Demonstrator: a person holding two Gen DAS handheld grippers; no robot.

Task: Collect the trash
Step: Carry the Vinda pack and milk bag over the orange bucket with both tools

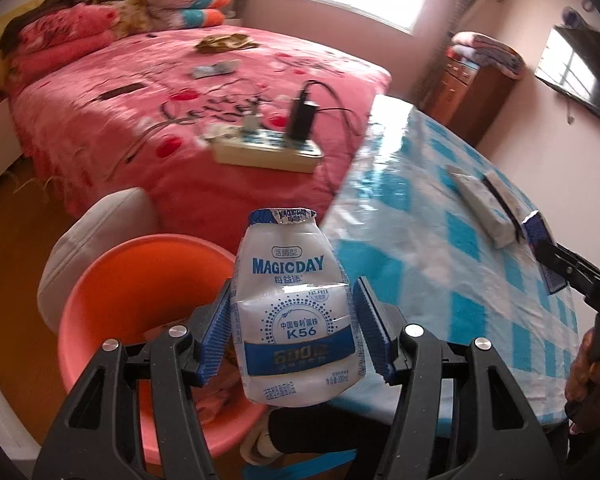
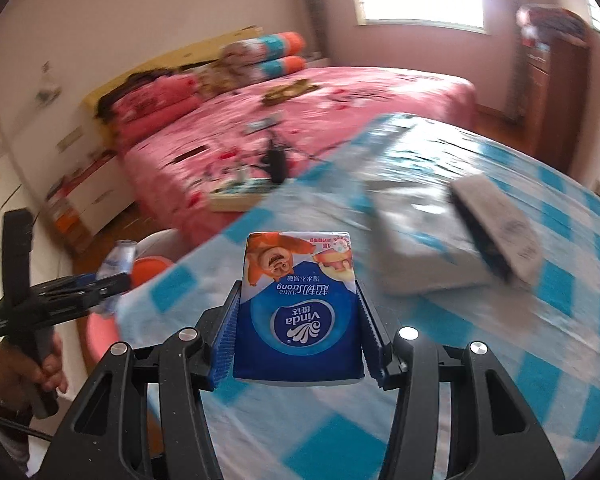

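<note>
My left gripper [image 1: 294, 286] is shut on a crumpled white and blue MAGICDAY drink bottle [image 1: 296, 320], held upright between the blue pads. It hangs over the near rim of an orange bin [image 1: 120, 300] that has some scraps at the bottom. My right gripper [image 2: 298, 286] is shut on a blue Vinda tissue pack [image 2: 296, 320] above the blue-checked table [image 2: 460, 360]. In the right wrist view the left gripper [image 2: 114, 280] with the bottle [image 2: 120, 258] shows at the left, beside the bin [image 2: 152, 270]. The left wrist view catches the right gripper [image 1: 550, 252] with its pack [image 1: 534, 226] at the right edge.
A white pack [image 2: 416, 256] and a flat black-edged box [image 2: 496, 224] lie on the table. A bed with a pink cover [image 1: 140, 112] carries a power strip with a charger [image 1: 268, 148]. A white cushion [image 1: 96, 232] sits behind the bin. A wooden cabinet [image 1: 464, 88] stands beyond the table.
</note>
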